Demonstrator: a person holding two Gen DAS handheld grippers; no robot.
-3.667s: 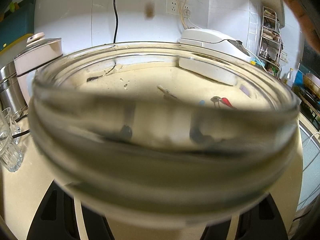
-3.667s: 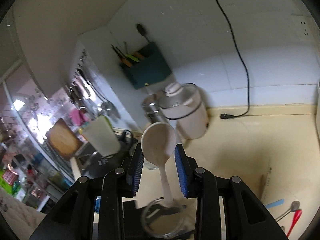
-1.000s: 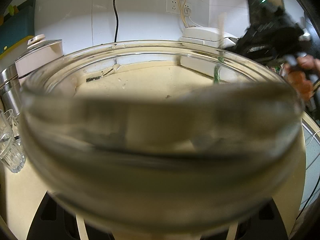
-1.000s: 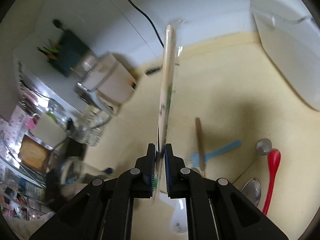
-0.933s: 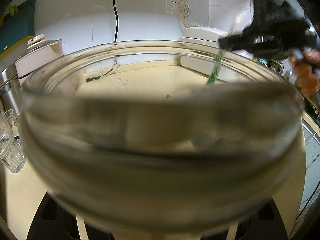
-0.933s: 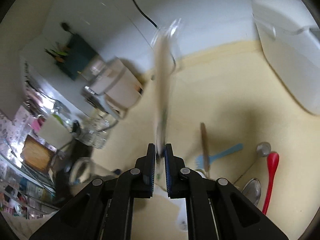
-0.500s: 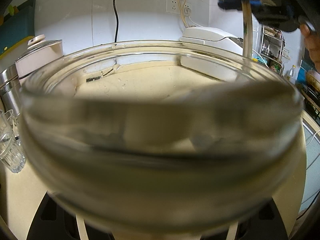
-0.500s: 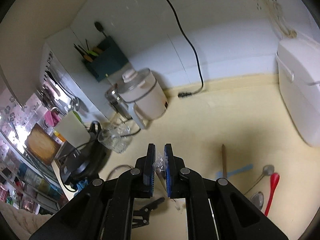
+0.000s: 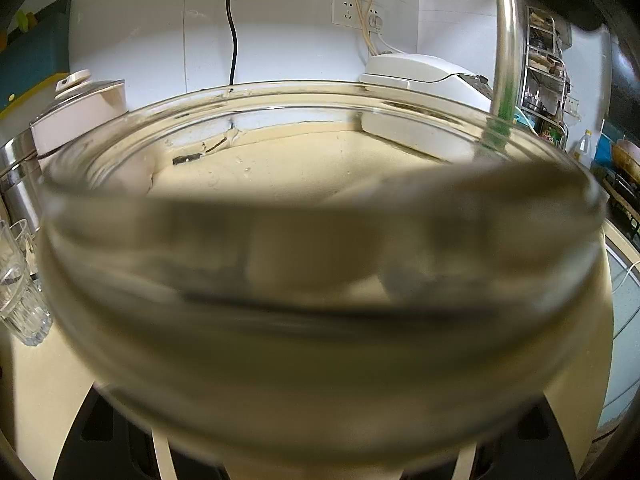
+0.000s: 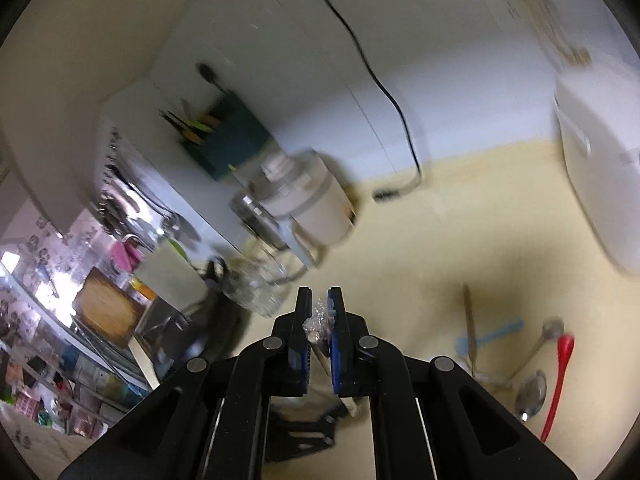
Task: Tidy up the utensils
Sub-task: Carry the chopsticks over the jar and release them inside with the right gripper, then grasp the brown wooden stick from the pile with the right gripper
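Observation:
My left gripper holds a wide glass jar (image 9: pixel 320 300) that fills the left wrist view; its fingers are hidden behind the glass. A pale spoon bowl (image 9: pixel 304 252) shows blurred inside the jar. My right gripper (image 10: pixel 319 318) is shut on the plastic-wrapped end of a pair of chopsticks (image 10: pixel 318 326), pointing down. The wrapped chopsticks (image 9: pixel 504 60) hang upright with their green tip at the jar's right rim. On the counter lie a wooden stick (image 10: pixel 469 328), a blue fork (image 10: pixel 490 336), two metal spoons (image 10: pixel 532 390) and a red spoon (image 10: pixel 558 376).
A white rice cooker (image 10: pixel 600 176) stands at the right against the wall. A white pot with a lid (image 10: pixel 308 204) and drinking glasses (image 10: pixel 256 288) stand at the left. A black cable (image 10: pixel 384 92) hangs down the wall to the cream counter (image 10: pixel 460 240).
My right gripper took wrapped chopsticks off the counter, turned them tip down and brought them over the jar; they have lowered to the jar's right rim. The jar has stayed still.

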